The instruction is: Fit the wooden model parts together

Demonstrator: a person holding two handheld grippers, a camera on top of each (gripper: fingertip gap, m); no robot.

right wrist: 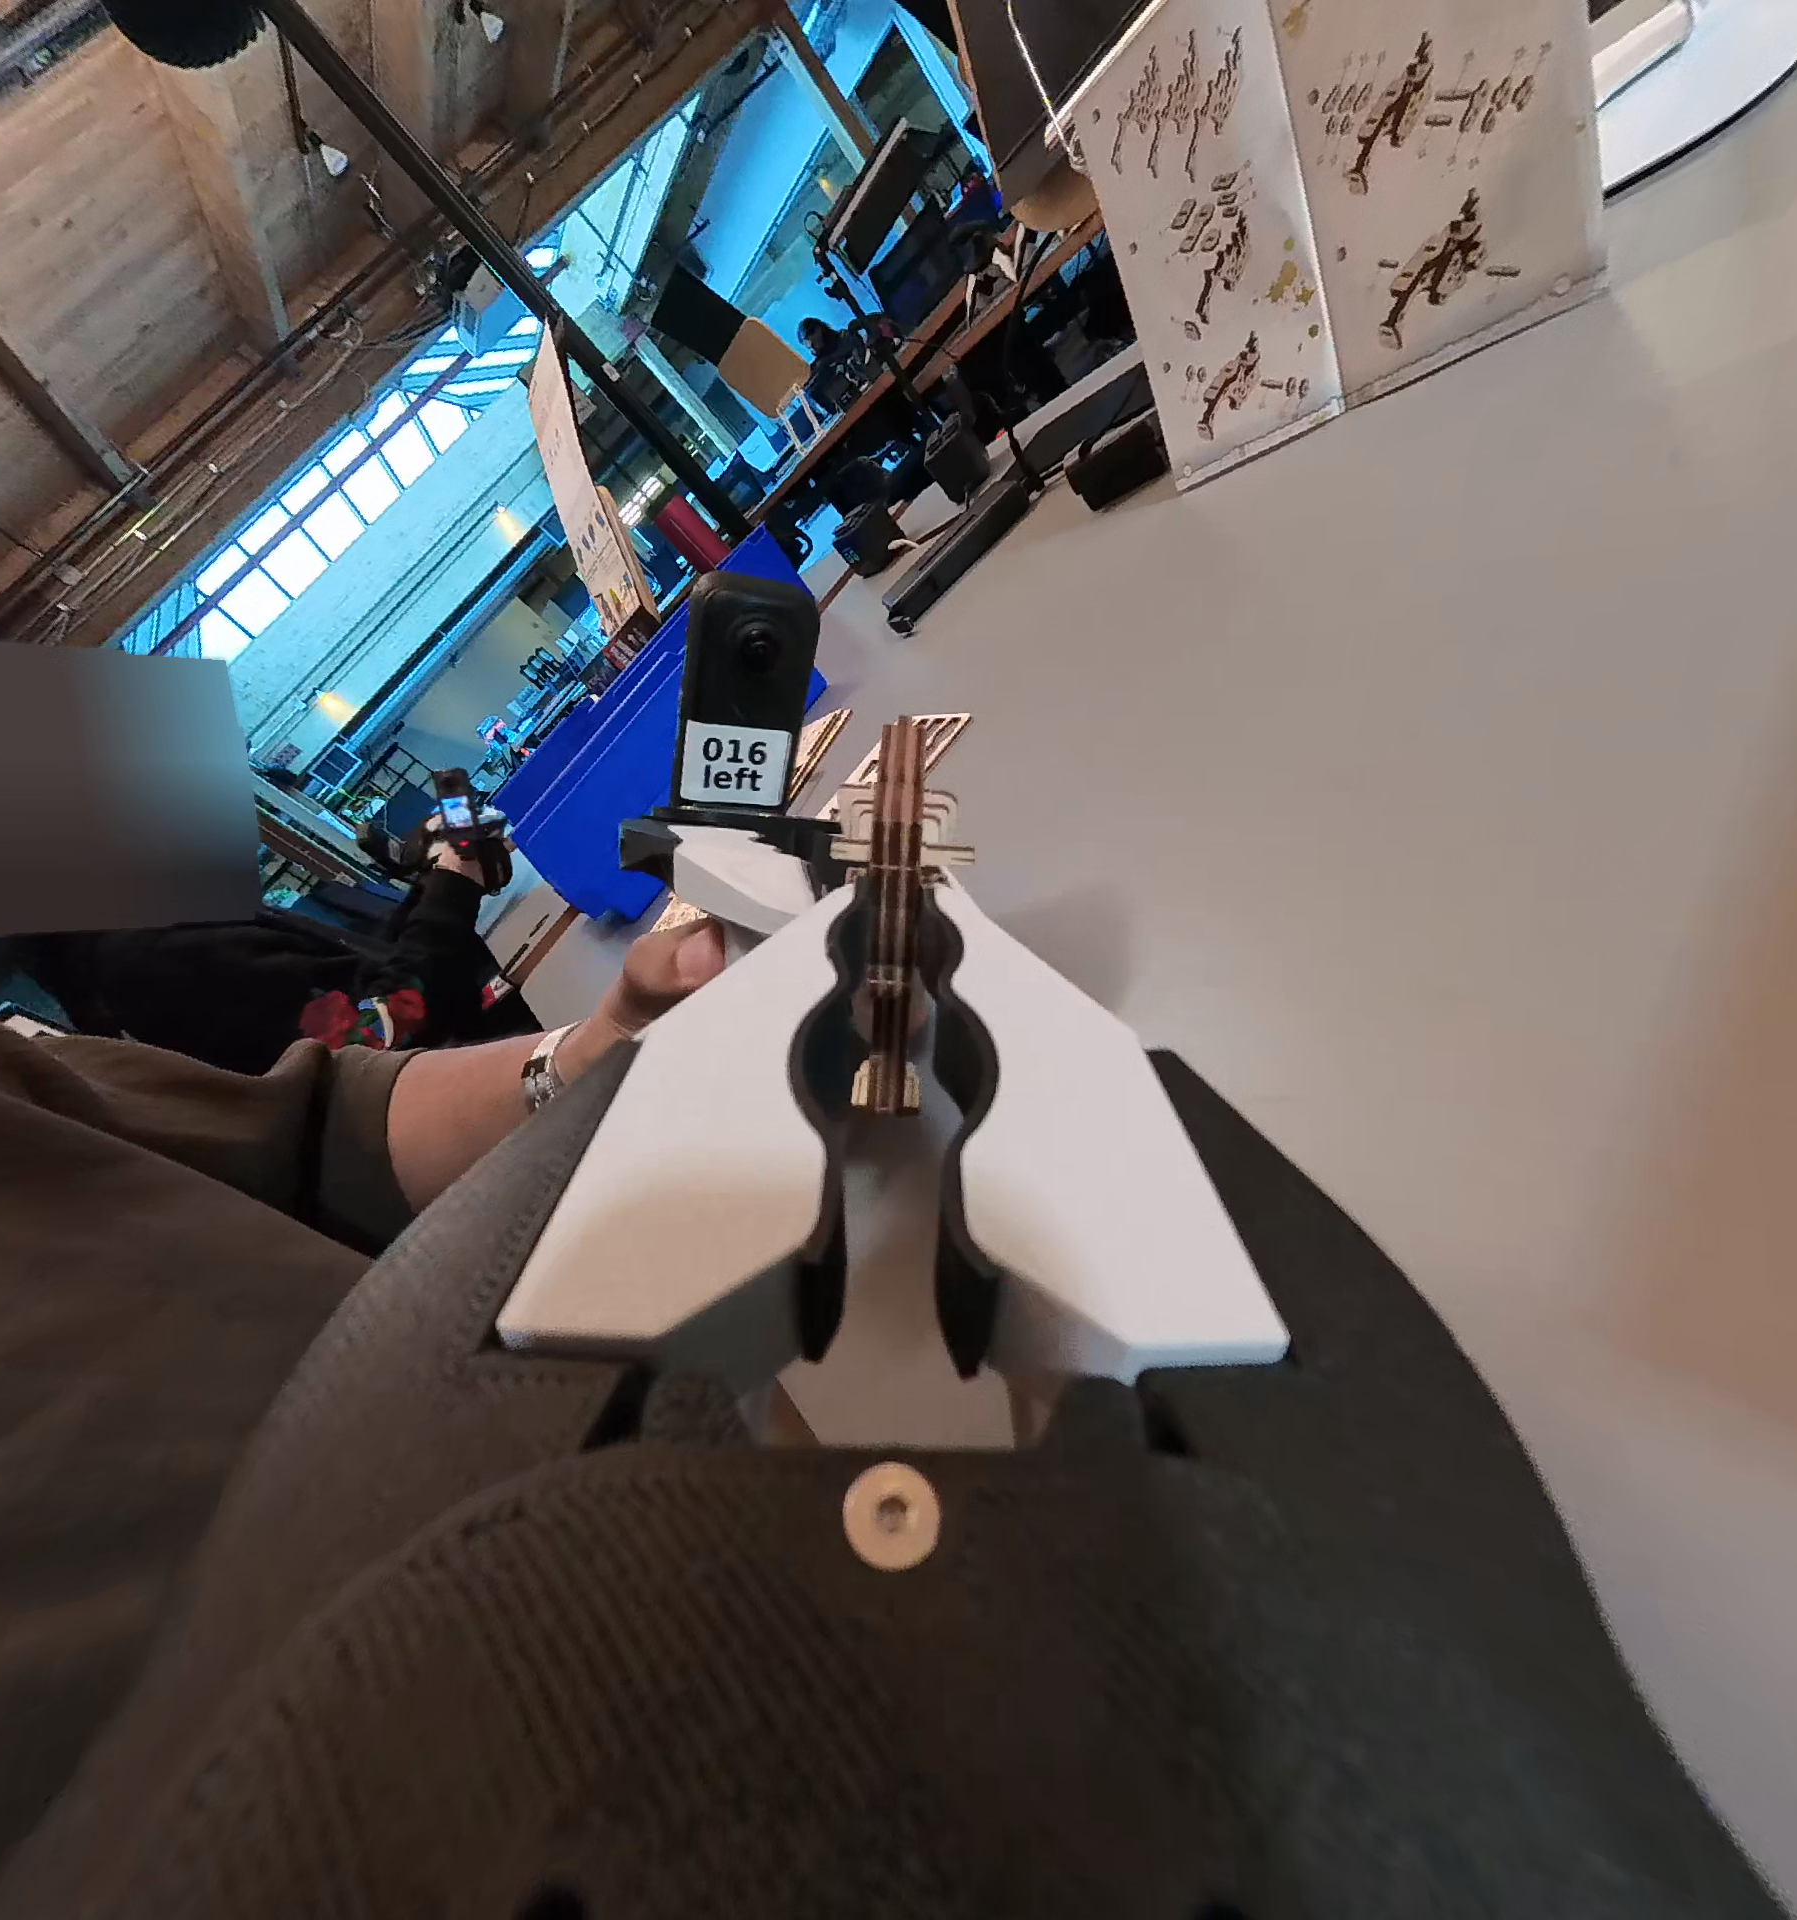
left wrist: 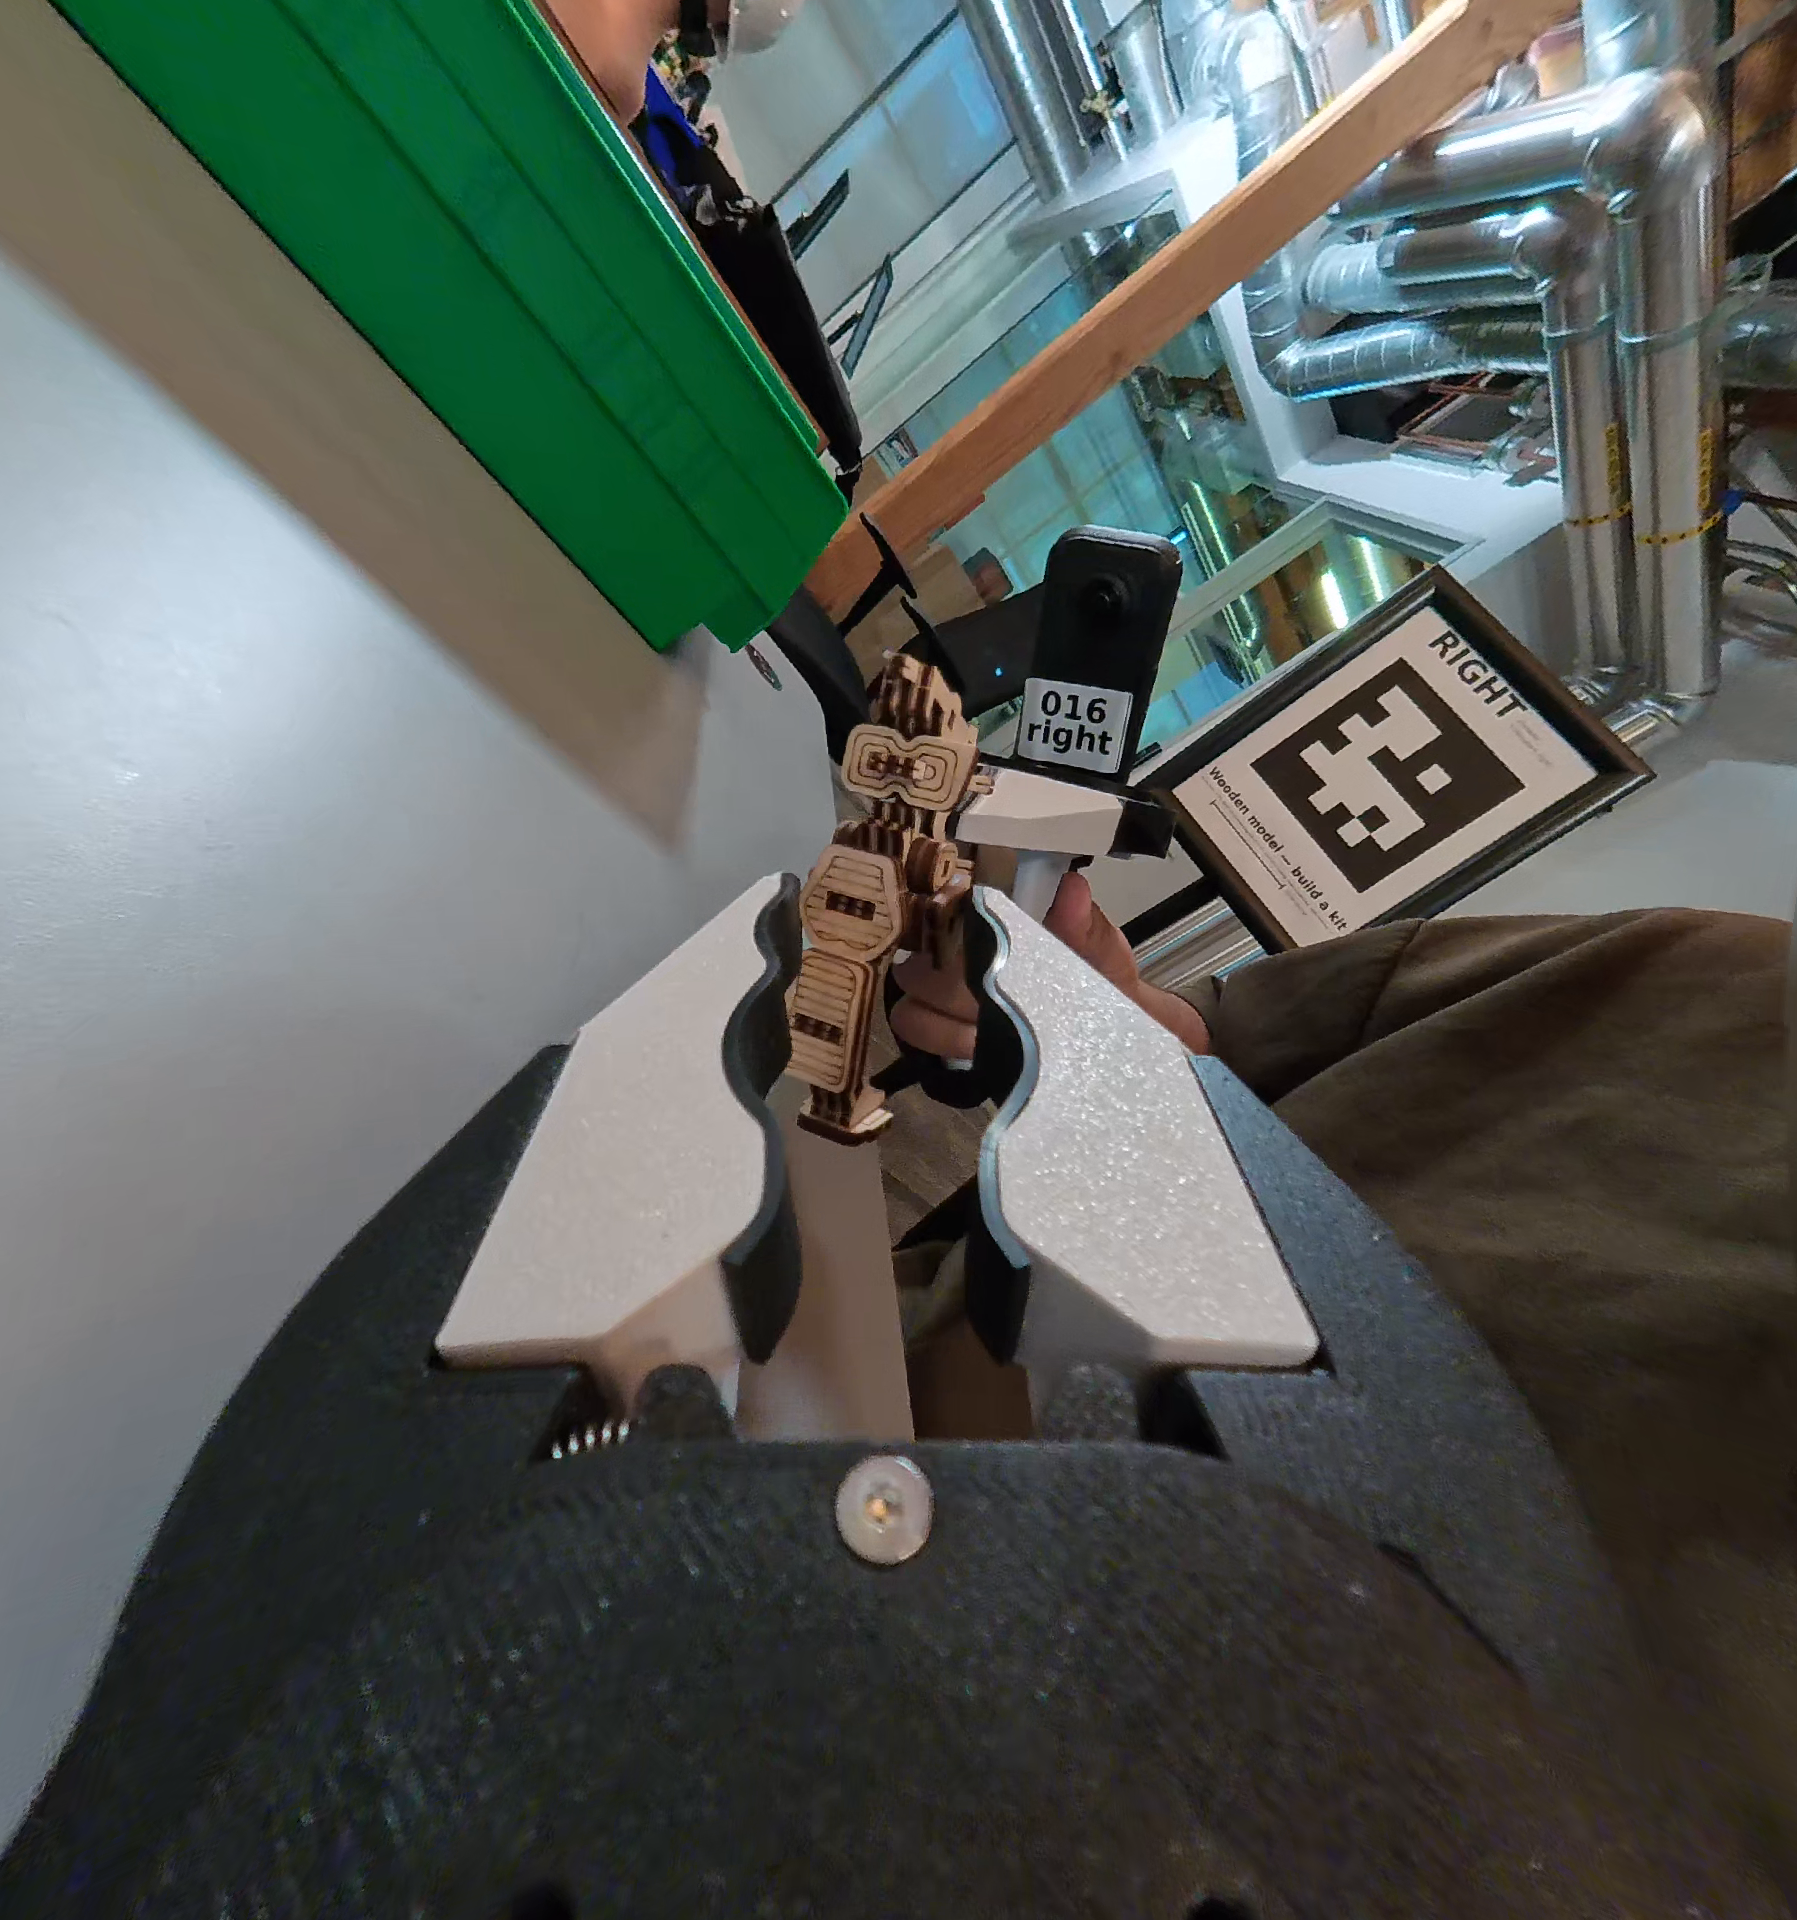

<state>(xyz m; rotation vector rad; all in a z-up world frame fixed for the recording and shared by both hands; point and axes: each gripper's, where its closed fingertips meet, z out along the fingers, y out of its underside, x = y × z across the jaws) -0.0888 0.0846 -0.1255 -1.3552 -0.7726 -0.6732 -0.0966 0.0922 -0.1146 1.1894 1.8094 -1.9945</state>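
A small layered wooden model [left wrist: 852, 935] is held up in the air between both grippers. In the left wrist view it stands face-on between my left gripper's [left wrist: 878, 914] white fingers, which close on its lower part. My right gripper [left wrist: 1019, 821] meets its upper part from behind. In the right wrist view the model [right wrist: 899, 810] is edge-on, and my right gripper [right wrist: 894, 904] is shut tight on it. The left gripper [right wrist: 748, 883] is just left of the model. Flat wooden part sheets [right wrist: 935, 738] lie on the table beyond.
A green bin [left wrist: 520, 312] stands on the white table [right wrist: 1393, 831]. A framed marker sign [left wrist: 1393, 769] is to the right. A standing instruction sheet [right wrist: 1341, 208] is at the far right, and a blue bin [right wrist: 613, 790] is behind the left gripper. A person's hand [left wrist: 1102, 945] holds the right gripper. The tips of both grippers are at nearly the same place.
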